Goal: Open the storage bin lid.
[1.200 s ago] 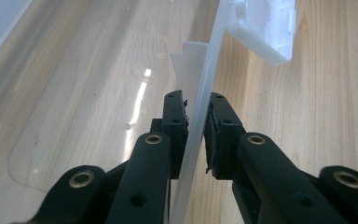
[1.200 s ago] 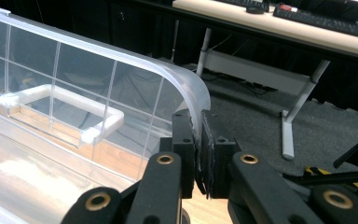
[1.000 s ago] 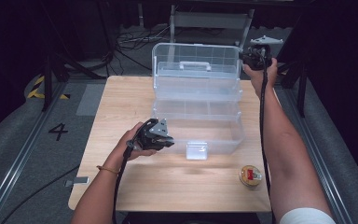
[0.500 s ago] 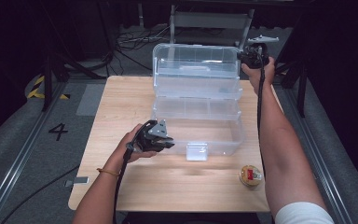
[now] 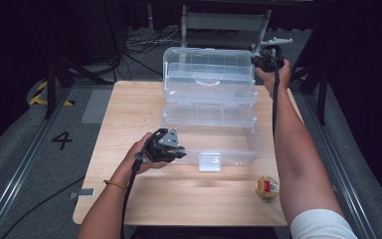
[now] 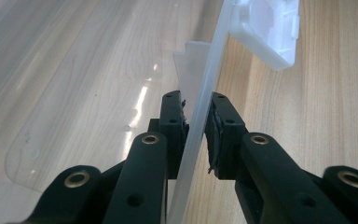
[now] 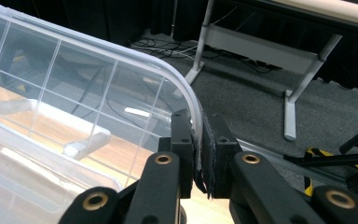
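Observation:
A clear plastic tiered storage box [image 5: 209,134] stands on the wooden table [image 5: 129,109], its lid [image 5: 209,74] raised upright at the back. My left gripper [image 5: 175,152] is shut on the box's front wall near its left end. The left gripper view shows that thin wall [image 6: 216,56] pinched between the jaws of the left gripper [image 6: 196,105], with the white latch [image 6: 268,28] beyond. My right gripper [image 5: 259,60] is shut on the lid's upper right corner. In the right gripper view, the right gripper [image 7: 197,123] clamps the lid's curved rim [image 7: 177,86].
A small round brown-topped object [image 5: 267,187] lies near the table's front right corner. The white latch [image 5: 210,162] hangs at the box's front middle. Metal stands [image 5: 224,22] and cables sit on the dark floor behind the table. Bare wood lies along the front and left.
The right hand, holding the lid's corner, has shifted very slightly up and left. The left gripper stays in place on the front wall.

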### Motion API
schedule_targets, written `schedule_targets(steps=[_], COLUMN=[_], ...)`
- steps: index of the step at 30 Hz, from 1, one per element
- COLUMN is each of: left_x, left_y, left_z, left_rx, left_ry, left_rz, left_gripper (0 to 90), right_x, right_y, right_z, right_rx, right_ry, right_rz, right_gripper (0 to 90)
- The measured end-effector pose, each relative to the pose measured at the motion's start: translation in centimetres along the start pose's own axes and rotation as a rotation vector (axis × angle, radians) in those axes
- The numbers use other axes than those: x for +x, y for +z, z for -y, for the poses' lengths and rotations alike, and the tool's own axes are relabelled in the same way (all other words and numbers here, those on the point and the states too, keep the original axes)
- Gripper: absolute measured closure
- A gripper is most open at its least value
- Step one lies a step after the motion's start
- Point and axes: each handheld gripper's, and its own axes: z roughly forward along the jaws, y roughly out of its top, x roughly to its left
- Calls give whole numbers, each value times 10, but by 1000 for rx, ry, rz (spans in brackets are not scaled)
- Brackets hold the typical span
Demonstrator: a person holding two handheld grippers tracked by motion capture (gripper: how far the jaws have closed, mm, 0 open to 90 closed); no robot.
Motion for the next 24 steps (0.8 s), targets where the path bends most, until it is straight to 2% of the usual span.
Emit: schedule_targets(steps=[6,9,19,24], left_x=[1,1,0,0], left_y=[1,0,0,0], left_z=[0,0,1,1], left_rx=[4,8,7,5], left_ry=[-2,2,-3,-12], left_rz=[5,9,4,9], left_gripper=[779,779,773,773], right_x=[-3,-8,-6,-8], right_y=[5,7,13,18], right_z=[-1,-1,-2,-2], right_rx=[22,38,70,87], right_ry=[19,54,45,74], right_rz=[-17,-46,-28,-32], right_gripper=[844,843,842,845])
